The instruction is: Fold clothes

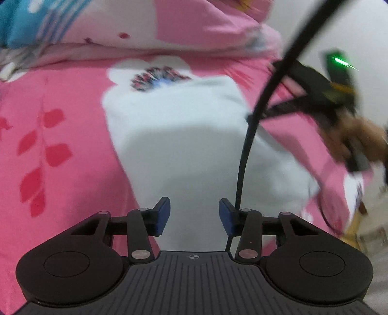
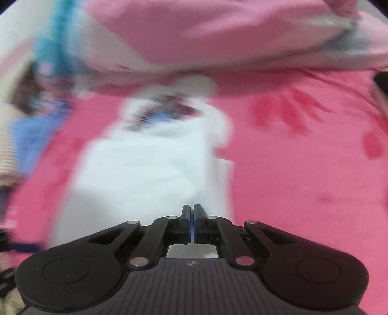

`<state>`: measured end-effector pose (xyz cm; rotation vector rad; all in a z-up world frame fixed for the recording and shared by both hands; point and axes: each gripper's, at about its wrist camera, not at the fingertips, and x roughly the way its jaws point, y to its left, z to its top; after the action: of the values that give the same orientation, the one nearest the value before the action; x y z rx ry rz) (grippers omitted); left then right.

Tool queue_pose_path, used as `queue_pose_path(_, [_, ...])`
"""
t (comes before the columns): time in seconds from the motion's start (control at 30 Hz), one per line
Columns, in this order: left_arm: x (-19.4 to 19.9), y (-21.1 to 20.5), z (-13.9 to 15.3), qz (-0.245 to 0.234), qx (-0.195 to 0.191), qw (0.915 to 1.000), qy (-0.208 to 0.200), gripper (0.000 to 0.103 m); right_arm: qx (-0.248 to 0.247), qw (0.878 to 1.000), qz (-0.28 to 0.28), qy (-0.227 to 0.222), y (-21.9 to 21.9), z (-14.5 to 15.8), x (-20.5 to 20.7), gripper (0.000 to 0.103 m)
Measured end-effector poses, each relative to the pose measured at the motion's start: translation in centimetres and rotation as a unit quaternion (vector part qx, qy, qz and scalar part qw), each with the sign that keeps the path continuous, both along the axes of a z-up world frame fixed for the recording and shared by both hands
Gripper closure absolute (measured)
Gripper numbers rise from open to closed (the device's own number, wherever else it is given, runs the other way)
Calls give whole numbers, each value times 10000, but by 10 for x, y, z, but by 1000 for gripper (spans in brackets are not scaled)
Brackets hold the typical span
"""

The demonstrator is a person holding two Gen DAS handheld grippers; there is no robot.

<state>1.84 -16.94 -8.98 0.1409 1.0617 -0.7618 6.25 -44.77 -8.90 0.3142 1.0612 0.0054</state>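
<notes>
White garment (image 1: 184,145) lies folded mid-bed on the pink floral bedsheet (image 1: 48,97), pillow (image 1: 169,21) at the head edge. It looks soft, light and floppy, so pinch a doubled edge or corner. Left gripper (image 1: 194,215) hovers released above it; right gripper (image 2: 193,224) is clenched, apparently on nothing.

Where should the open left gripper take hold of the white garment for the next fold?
Probably at the near edge of the white garment, coming straight forward from the left gripper. The cloth lies flat on the pink sheet, and that edge sits between the open jaws.
</notes>
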Motion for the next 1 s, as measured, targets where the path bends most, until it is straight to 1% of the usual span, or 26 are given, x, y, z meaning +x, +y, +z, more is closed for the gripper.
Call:
queue_pose_path(0.07, [-7, 0, -8, -152, -6, 9999, 64, 60, -133, 9986, -463, 239, -20, -3, -3, 101])
queue_pose_path(0.1, [-9, 1, -12, -178, -37, 9998, 115, 61, -105, 9982, -572, 174, -27, 5, -11, 101])
queue_pose_path(0.17, [-13, 4, -16, -193, -119, 9996, 158, 61, -114, 9992, -379, -62, -24, 26, -31, 101])
queue_pose_path(0.23, [-14, 5, -20, -241, -164, 9993, 214, 61, -84, 9998, 172, -114, -1, 41, -49, 101])
queue_pose_path(0.27, [-15, 4, -23, -265, -173, 9992, 240, 62, -45, 9984, 567, -68, 15, 43, -57, 101])
queue_pose_path(0.3, [-16, 4, -25, -284, -183, 9991, 260, 62, -164, 9955, 936, 34, 30, 40, -62, 101])
queue_pose_path(0.37, [-18, 5, -29, -323, -218, 9988, 293, 62, -418, 9850, 1654, 240, 58, 33, -73, 102])
queue_pose_path(0.4, [-19, 5, -31, -347, -233, 9987, 304, 62, -735, 9798, 1819, 388, 63, 23, -76, 103])
queue_pose_path(0.43, [-20, 4, -32, -376, -244, 9985, 318, 62, -1014, 9762, 1837, 544, 61, 13, -79, 103])
queue_pose_path(0.5, [-21, 4, -35, -440, -253, 9981, 351, 62, -1200, 9794, 1466, 694, 43, 3, -80, 102])
queue_pose_path(0.53, [-21, 5, -36, -456, -253, 9980, 364, 62, -1280, 9803, 1257, 822, 35, 3, -80, 102])
queue_pose_path(0.6, [-21, 6, -37, -487, -282, 9976, 395, 62, -1283, 9818, 1224, 687, 31, 16, -87, 102])
queue_pose_path(0.67, [-21, 6, -37, -525, -297, 9973, 412, 62, -1117, 9812, 1500, 476, 43, 31, -93, 103])
queue_pose_path(0.73, [-20, 6, -38, -577, -285, 9970, 421, 62, -972, 9765, 1891, 352, 58, 36, -97, 103])
queue_pose_path(0.77, [-20, 6, -38, -603, -276, 9969, 427, 62, -912, 9739, 2043, 386, 64, 32, -98, 103])
queue_pose_path(0.83, [-20, 6, -38, -651, -258, 9965, 446, 62, -1068, 9701, 2064, 694, 64, 12, -103, 103])
queue_pose_path(0.87, [-20, 6, -38, -668, -249, 9964, 464, 62, -1180, 9688, 1983, 902, 58, 1, -107, 103])
queue_pose_path(0.9, [-20, 6, -38, -679, -240, 9963, 474, 62, -1193, 9697, 1890, 989, 51, -2, -109, 103])
queue_pose_path(0.97, [-19, 6, -37, -670, -231, 9963, 487, 62, -1237, 9711, 1687, 1146, 40, 5, -113, 103])
queue_pose_path(1.0, [-19, 7, -37, -646, -242, 9963, 505, 62, -1347, 9705, 1660, 1115, 39, 12, -114, 103])
